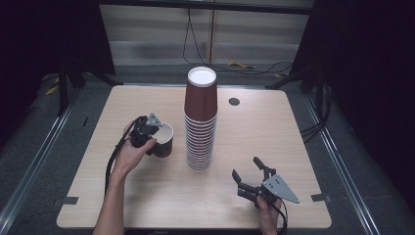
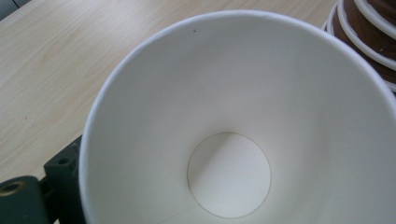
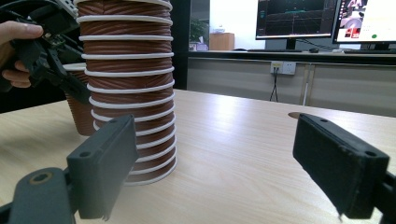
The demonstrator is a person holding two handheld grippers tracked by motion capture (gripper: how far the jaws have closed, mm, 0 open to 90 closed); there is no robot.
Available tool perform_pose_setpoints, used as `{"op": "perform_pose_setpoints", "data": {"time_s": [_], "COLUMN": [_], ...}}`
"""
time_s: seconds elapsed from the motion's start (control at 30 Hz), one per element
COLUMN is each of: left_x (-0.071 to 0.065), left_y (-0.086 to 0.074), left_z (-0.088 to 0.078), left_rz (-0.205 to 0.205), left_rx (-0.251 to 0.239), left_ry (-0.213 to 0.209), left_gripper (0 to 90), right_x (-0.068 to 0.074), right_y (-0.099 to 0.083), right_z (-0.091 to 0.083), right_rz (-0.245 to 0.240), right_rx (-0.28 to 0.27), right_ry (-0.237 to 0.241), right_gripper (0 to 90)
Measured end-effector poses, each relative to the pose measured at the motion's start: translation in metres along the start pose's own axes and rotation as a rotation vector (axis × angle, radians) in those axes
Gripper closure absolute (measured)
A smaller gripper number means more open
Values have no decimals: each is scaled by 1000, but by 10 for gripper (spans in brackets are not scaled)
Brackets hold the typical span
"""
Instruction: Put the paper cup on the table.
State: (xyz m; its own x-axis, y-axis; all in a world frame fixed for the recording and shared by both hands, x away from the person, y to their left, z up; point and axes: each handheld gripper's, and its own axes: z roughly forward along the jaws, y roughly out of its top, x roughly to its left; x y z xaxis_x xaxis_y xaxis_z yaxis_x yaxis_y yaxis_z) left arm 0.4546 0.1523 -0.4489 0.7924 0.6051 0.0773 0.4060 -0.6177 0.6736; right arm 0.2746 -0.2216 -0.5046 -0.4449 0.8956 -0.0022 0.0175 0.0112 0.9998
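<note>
Tongs: left tongs [image 1: 152, 131] clamped on single cup [image 1: 164, 139] rim; right tongs [image 1: 248, 175] wide apart, holding nothing.

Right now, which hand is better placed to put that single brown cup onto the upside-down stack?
Left. The left gripper is already at the single cup's rim, one jaw inside it, right beside the stack. The right gripper sits open with nothing between its jaws, nearer the table's front edge.

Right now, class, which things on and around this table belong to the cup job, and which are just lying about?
Belonging to the job:
- single cup, at the left tool
- upside-down cup stack
- right tool, open, nothing between its jaws

Lying about:
- cable hole in the table
- floor cables behind the table
- monitors
</note>
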Motion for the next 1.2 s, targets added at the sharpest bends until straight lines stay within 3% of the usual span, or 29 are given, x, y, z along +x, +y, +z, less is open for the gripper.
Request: {"op": "perform_pose_setpoints", "data": {"time_s": [0.27, 0.43, 0.53, 0.6, 0.7, 0.97, 1.03, 1.17, 1.2], "left_x": [0, 0, 1, -1, 0, -4, -9, -13, -17], "left_y": [-17, -26, -33, -37, -40, -55, -60, -64, -67], "left_z": [3, 8, 6, 6, 7, -9, -14, -22, -26], "left_rz": [-42, -57, -99, -97, -103, -146, -176, -180, -186], "left_rx": [-41, -22, -6, -26, -8, -120, -173, -218, -250], "left_ry": [-21, -33, -55, -38, -34, -46, -12, 7, 21], "left_gripper": [113, 155, 158, 158, 158, 161, 162, 162, 162], "right_x": [0, 0, 0, 0, 0, 0, 0, 0, 0], "right_y": [0, 0, 0, 0, 0, 0, 0, 0, 0], "right_z": [0, 0, 0, 0, 0, 0, 0, 0, 0], "right_rz": [1, 1, 0, 1, 0, 1, 1, 1, 1], "right_rx": [-1, -2, 0, -1, 0, -1, -1, -1, -1], "right_ry": [3, 3, 3, 4, 4, 6, 5, 6, 5], "right_gripper": [135, 135, 135, 135, 135, 135, 135, 135, 135]}}
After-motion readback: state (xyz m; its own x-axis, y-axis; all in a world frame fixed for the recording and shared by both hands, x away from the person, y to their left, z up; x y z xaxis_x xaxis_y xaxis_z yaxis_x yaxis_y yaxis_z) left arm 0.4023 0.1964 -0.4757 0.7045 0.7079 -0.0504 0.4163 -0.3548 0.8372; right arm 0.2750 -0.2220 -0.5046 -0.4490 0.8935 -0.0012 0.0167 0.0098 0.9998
